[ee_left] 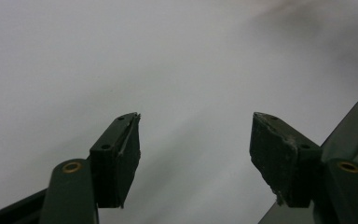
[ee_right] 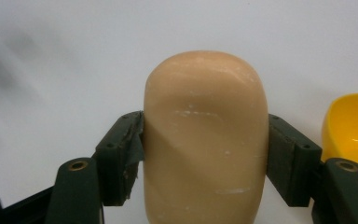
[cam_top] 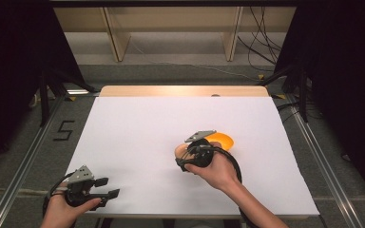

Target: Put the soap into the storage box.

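Left hand (cam_top: 64, 209): coming in at the bottom left corner of the high view, wrapping around the handle of its tool.
Left gripper (cam_top: 110, 187): sitting low over the near left corner of the white table sheet (cam_top: 138, 137), its 2 jaws pointing right and standing wide apart with nothing between them. In the left gripper view (ee_left: 196, 140) the 2 black pads are framing bare white surface.
Grey plate (cam_top: 81, 173): riding on top of the left gripper, tilting toward the camera.
Beige loaf (ee_right: 205, 140): resting right of the table's middle, just left of the yellow bowl, and being gripped by the right tool. In the right gripper view its rounded end is rising between the pads, pale scuff marks showing on its skin. In the high view (cam_top: 180, 151) a small part is peeking out at the left of the gripper.
Right gripper (ee_right: 205, 156): clamping the beige loaf, 1 pad pressing on each flank.
Right hand (cam_top: 218, 171): reaching in from the bottom right, holding the tool over the loaf.
Yellow bowl (cam_top: 223, 140): standing just beyond the right gripper, opening upward; whether it is touching the loaf, I cannot tell. Its rim is showing at the right edge of the right gripper view (ee_right: 349, 126).
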Demonstrator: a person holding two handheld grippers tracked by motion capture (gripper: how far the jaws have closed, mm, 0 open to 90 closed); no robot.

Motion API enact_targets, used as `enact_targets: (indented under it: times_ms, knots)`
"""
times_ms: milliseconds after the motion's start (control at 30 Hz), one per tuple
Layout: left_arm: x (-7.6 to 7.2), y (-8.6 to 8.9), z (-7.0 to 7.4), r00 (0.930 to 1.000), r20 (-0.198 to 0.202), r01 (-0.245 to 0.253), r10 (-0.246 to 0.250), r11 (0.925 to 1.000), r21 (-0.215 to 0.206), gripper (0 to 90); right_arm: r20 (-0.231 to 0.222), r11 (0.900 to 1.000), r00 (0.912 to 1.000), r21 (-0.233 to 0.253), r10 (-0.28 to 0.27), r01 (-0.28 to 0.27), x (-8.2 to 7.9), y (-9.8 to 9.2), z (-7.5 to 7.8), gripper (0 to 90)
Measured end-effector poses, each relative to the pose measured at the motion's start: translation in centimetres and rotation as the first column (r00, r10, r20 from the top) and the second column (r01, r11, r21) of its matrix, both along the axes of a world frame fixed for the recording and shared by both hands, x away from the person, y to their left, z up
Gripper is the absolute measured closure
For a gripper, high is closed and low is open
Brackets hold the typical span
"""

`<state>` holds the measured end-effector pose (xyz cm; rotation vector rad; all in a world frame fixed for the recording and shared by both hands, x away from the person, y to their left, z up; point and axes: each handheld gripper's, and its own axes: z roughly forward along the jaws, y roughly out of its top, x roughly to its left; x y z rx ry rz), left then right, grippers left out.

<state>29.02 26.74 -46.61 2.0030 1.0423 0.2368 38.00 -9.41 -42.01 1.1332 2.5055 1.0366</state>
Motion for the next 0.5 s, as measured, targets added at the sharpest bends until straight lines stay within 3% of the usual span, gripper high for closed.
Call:
enact_targets:
  times_ms: [233,333,400,433,467,500]
  knots:
    - [0.0,0.0,0.0,1.0,0.003,-0.001,0.001,1.0,-0.002,33.1,0.0,0.999,0.9993,-0.037,0.037,-0.037,-0.1,-0.6,0.0,35.5]
    - [0.0,0.0,0.0,1.0,0.003,-0.001,0.001,1.0,-0.002,33.1,0.018,0.989,0.9908,-0.062,0.134,-0.132,0.1,-0.9,0.1,35.5]
    - [0.0,0.1,0.0,1.0,0.003,0.001,-0.001,1.0,0.005,33.1,-0.003,0.991,0.9934,-0.07,0.115,-0.115,-0.1,-0.9,0.2,35.5]
    - [0.0,0.1,0.0,1.0,0.003,0.001,-0.001,1.0,0.005,33.1,-0.009,0.99,0.9923,-0.073,0.123,-0.124,-0.1,-0.9,0.1,35.5]
    - [0.0,0.1,0.0,1.0,0.003,0.001,-0.001,1.0,0.004,33.1,0.015,0.982,0.9857,-0.086,0.168,-0.166,0.1,-1.0,0.0,35.5]
    - [0.0,0.0,0.0,1.0,0.004,-0.001,0.001,1.0,-0.001,33.1,-0.011,0.983,0.9865,-0.082,0.163,-0.164,0.0,-1.0,0.1,35.5]
